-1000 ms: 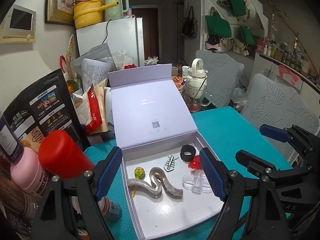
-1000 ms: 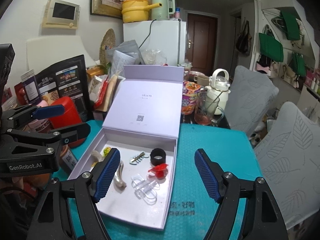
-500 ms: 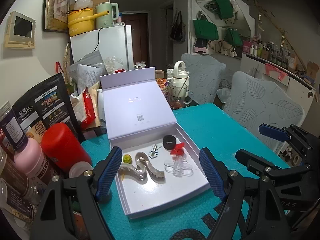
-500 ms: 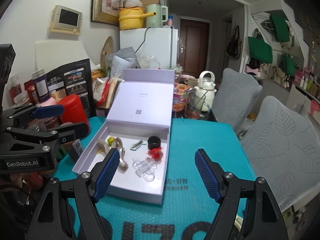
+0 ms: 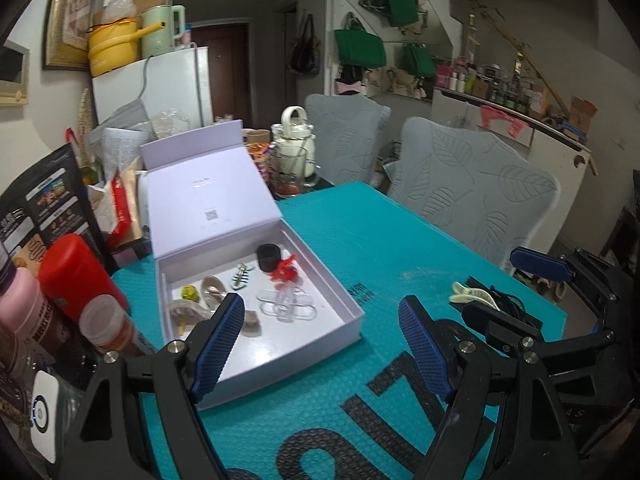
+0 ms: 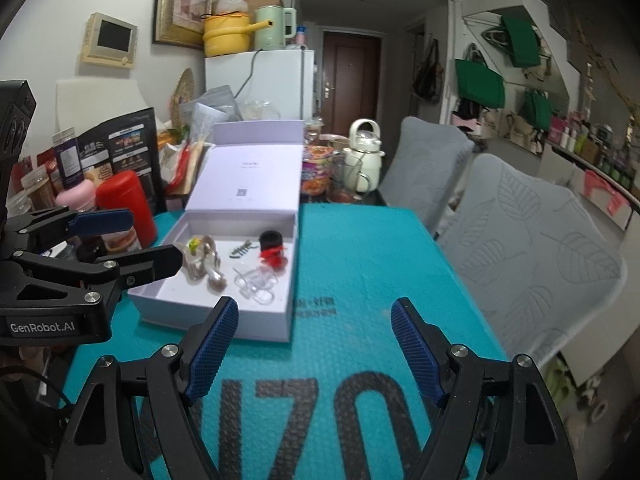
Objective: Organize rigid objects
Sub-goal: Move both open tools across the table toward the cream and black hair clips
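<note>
my left gripper point(image 5: 320, 344) hangs over the teal mat point(image 5: 360, 240) with its jaws spread wide and nothing between them; my right gripper point(image 6: 314, 344) is the same, wide apart and empty. the landmark is the open lavender box point(image 5: 352, 312), lying on the mat with its lid point(image 5: 208, 200) propped up at the far side. inside the box lie a black ring point(image 5: 269, 257) toward the far right corner, a red clip point(image 5: 285, 273) just in front of the ring, a clear plastic clip point(image 5: 286, 306) nearer me, a small fishbone clip point(image 5: 242, 276) left of the ring, a wavy metallic clip point(image 5: 212, 296) and a yellow-green piece point(image 5: 189, 293) toward the box's left wall. to the right of the box, well apart from it on the mat, lies a pale yellow clip point(image 5: 464, 293). left of the box stands a red canister point(image 5: 76, 276).
</note>
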Demonstrator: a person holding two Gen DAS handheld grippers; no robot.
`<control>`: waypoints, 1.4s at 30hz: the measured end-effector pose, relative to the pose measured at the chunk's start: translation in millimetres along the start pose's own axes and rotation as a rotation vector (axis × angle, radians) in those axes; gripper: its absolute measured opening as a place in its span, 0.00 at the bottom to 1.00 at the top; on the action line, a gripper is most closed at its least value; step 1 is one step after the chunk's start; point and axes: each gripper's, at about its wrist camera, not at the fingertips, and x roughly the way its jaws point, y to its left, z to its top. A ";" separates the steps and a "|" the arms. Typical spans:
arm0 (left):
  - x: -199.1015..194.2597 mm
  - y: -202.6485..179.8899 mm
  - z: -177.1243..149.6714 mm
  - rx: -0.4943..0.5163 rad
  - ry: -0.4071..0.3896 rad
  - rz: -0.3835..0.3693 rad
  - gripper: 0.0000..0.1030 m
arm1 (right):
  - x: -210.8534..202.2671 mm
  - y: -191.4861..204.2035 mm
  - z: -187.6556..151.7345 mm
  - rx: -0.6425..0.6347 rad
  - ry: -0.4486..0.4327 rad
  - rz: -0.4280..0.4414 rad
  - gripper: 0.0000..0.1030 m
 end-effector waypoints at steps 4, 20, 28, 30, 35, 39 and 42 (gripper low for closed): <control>8.6 -16.6 -2.7 0.032 0.020 -0.043 0.77 | -6.1 -12.6 -13.7 0.027 0.020 -0.047 0.77; 50.1 -69.0 -6.3 0.082 0.086 -0.207 0.77 | -22.5 -64.5 -57.3 0.144 0.078 -0.205 0.77; 79.1 -91.6 -2.9 0.089 0.117 -0.265 0.77 | -17.3 -99.7 -77.3 0.212 0.106 -0.235 0.77; 85.5 -96.6 -2.7 0.086 0.123 -0.276 0.77 | -15.9 -107.1 -79.6 0.222 0.107 -0.239 0.77; 106.2 -114.2 -0.3 0.106 0.146 -0.303 0.77 | -8.8 -128.6 -87.9 0.256 0.120 -0.248 0.77; 120.7 -128.8 -0.9 0.128 0.168 -0.320 0.77 | -1.1 -142.8 -95.3 0.277 0.140 -0.261 0.77; 132.1 -140.3 -2.2 0.139 0.185 -0.336 0.77 | 5.5 -154.6 -102.7 0.297 0.159 -0.266 0.77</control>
